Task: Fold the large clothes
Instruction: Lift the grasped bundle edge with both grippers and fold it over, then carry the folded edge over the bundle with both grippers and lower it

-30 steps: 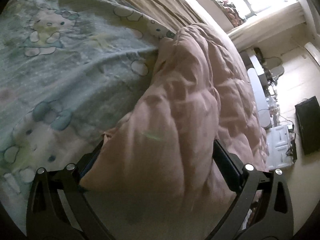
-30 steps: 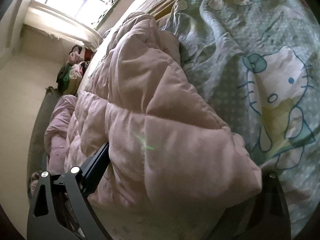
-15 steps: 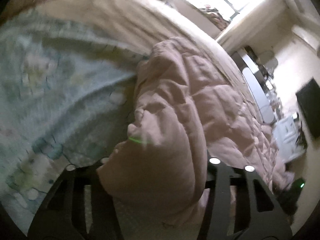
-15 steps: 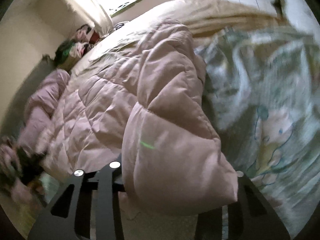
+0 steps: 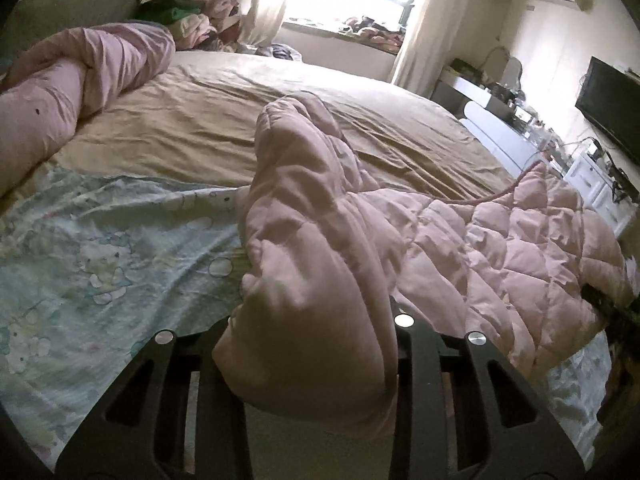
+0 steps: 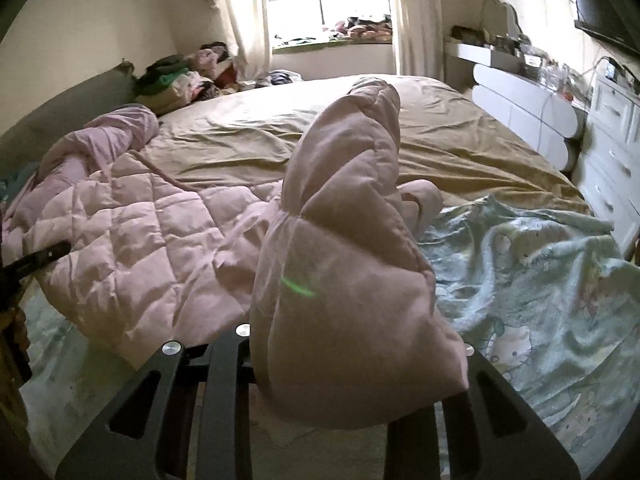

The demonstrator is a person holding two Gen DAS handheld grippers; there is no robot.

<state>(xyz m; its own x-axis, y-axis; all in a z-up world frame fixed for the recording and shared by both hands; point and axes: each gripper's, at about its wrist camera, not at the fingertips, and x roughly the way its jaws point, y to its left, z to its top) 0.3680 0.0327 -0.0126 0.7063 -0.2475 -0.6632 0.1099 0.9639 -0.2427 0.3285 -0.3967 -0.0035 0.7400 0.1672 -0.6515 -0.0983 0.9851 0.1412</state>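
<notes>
Both claws are clenching bunched corners of the pink quilted coat (image 5: 500,248), their jaws having just been closing on the padding: the left claw (image 5: 316,364) is gripping one puffy fold, the right claw (image 6: 352,368) another. Between them the coat is sagging onto the cartoon-print sheet (image 5: 104,264) at the near edge of the bed (image 6: 460,140). Judging by the slack, lifting evenly and spreading the corners apart before laying the fold over is looking wise, so the padding is not bunching.
</notes>
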